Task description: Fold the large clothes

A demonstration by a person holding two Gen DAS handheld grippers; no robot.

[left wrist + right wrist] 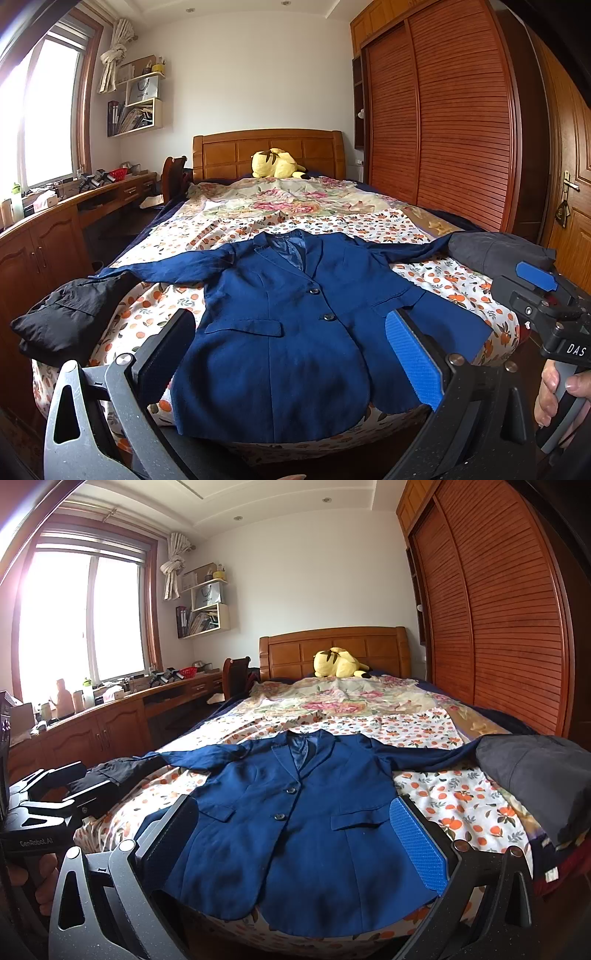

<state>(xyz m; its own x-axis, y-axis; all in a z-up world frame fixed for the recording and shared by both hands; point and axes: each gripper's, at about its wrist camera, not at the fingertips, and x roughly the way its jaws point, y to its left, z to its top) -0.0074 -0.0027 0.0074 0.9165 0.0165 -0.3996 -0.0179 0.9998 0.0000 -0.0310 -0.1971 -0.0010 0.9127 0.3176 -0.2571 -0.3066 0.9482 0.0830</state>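
Left gripper (291, 354) and right gripper (295, 842), both spread wide and empty, hover above the near hem of a navy blazer (295, 332). It lies face up, buttoned, just ahead of both on the orange-print bedsheet (458, 288), sleeves outstretched. Advisable first move: each gripper pinches one sleeve (159, 267) near the cuff and folds it across the chest, clear of the dark garments (62, 321) at either side.

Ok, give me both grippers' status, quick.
Left gripper: open, holding nothing, above the blue jacket.
Right gripper: open, holding nothing.
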